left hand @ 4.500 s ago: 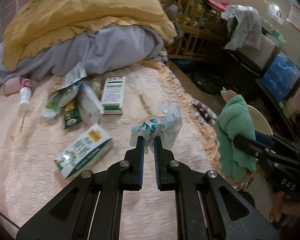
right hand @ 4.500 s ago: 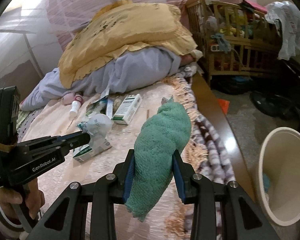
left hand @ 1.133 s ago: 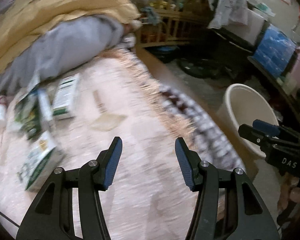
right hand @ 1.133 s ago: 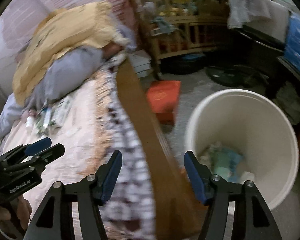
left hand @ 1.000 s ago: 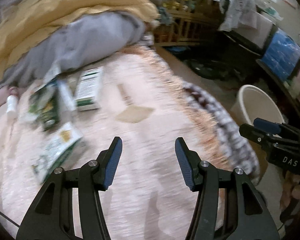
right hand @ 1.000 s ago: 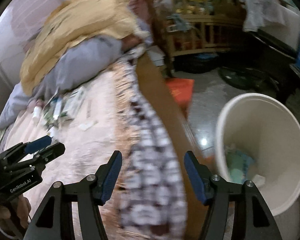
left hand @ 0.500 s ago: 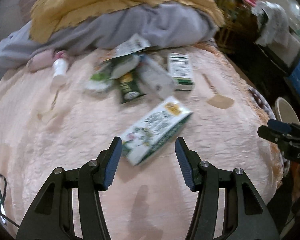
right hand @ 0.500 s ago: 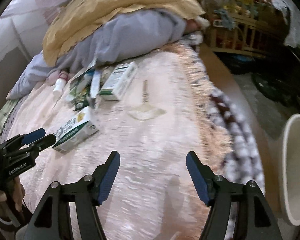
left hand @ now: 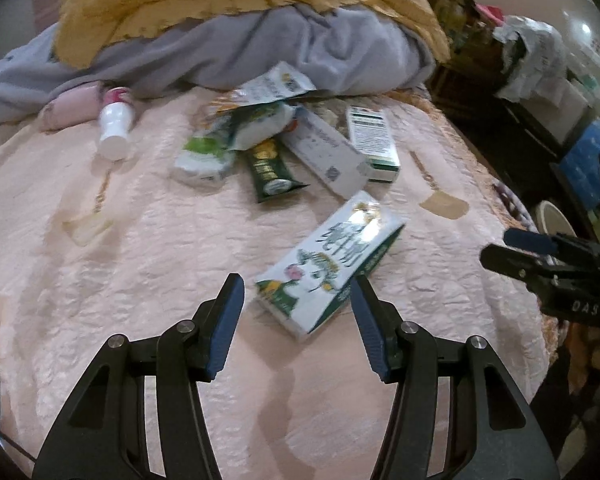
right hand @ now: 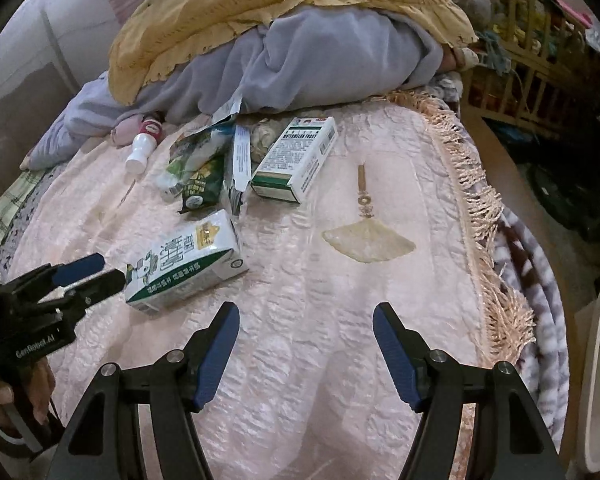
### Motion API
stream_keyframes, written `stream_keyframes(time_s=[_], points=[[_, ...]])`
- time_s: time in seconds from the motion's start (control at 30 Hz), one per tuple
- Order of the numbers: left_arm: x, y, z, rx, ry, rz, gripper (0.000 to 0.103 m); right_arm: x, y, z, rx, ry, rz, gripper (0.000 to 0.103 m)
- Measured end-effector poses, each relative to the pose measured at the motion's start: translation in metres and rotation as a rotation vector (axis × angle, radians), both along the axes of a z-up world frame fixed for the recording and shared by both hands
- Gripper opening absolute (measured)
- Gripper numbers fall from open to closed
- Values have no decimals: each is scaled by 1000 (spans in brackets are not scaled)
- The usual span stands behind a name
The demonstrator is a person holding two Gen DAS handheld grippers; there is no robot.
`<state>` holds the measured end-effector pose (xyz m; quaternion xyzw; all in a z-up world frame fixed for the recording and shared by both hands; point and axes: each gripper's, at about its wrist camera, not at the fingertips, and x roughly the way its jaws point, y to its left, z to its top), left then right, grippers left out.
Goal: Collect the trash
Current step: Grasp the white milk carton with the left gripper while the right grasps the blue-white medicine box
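Observation:
Trash lies on the pink bedspread (left hand: 148,264). A white-and-green tissue pack (left hand: 332,260) lies just ahead of my open, empty left gripper (left hand: 296,292); it also shows in the right wrist view (right hand: 184,262). Farther back lie a green-and-white box (left hand: 372,140) (right hand: 296,160), a long white box (left hand: 324,156), a dark green sachet (left hand: 268,172), crumpled wrappers (left hand: 236,136) and a small white bottle with a red cap (left hand: 114,124) (right hand: 142,146). My right gripper (right hand: 304,320) is open and empty over bare bedspread, right of the pack. The left gripper also appears in the right wrist view (right hand: 88,272).
A yellow blanket (right hand: 260,12) and grey bedding (right hand: 320,60) are heaped behind the trash. The bed's fringed edge (right hand: 488,216) runs along the right. A white bin's rim (right hand: 596,360) shows at the far right on the floor. A wooden crib (right hand: 524,40) stands beyond.
Both grippers let go of the crumpled wrapper and green cloth over the bin, then swung back left over the bed. The left gripper now sits close to the tissue pack.

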<state>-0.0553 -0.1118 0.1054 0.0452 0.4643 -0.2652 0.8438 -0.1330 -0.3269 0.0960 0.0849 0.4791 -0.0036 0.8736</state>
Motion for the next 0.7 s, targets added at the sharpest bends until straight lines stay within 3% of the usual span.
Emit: stream_keyframes(time_s=[0.2, 0.5, 0.67, 0.7], points=[[11, -23, -10, 48, -7, -84, 57, 5, -6, 5, -13, -4, -24, 68], [30, -57, -24, 116, -10, -128, 60, 14, -15, 3, -3, -8, -30, 69], [33, -60, -27, 88, 22, -131, 57, 27, -13, 6, 11, -26, -22, 69], [31, -58, -27, 81, 23, -140, 53, 30, -11, 8, 14, -32, -14, 69]])
